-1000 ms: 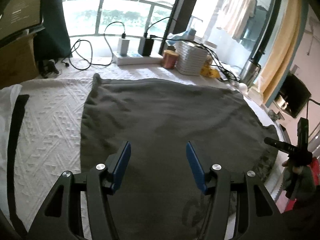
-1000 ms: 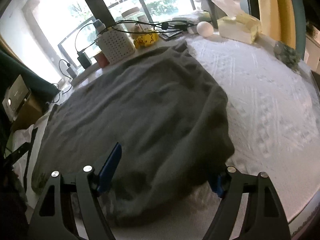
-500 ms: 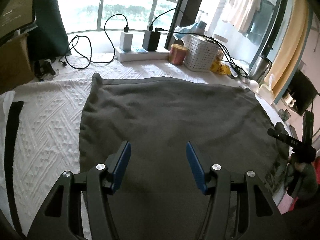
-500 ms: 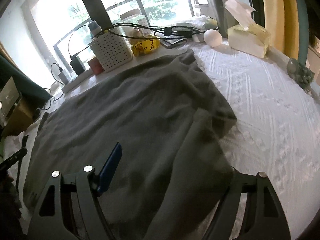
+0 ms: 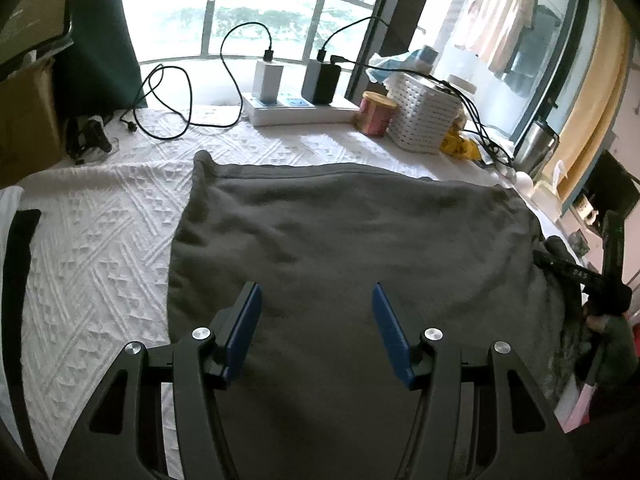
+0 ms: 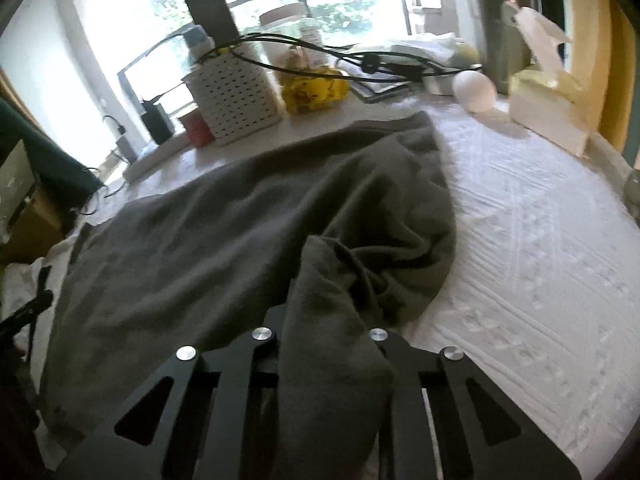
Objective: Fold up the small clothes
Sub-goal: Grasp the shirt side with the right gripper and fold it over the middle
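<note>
A dark grey garment (image 5: 344,240) lies spread on a white textured cloth (image 5: 92,240). My left gripper (image 5: 316,320) is open and empty, hovering over the garment's near part. My right gripper (image 6: 320,320) is shut on the garment's right edge (image 6: 332,344); the cloth bunches up between its fingers and hides the pads. That gripper also shows at the right edge of the left wrist view (image 5: 576,272). The garment (image 6: 240,220) is wrinkled around the grip.
At the back stand a white power strip with chargers and cables (image 5: 296,108), a pink can (image 5: 376,114), a white basket (image 5: 424,118) and a yellow bag (image 6: 312,88). A tissue box (image 6: 548,108), white ball (image 6: 474,90) and dark flask (image 6: 504,32) stand back right. A black strap (image 5: 20,280) lies left.
My right gripper has shut on the garment's right edge and bunched it up. My left gripper stayed open and rose slightly.
</note>
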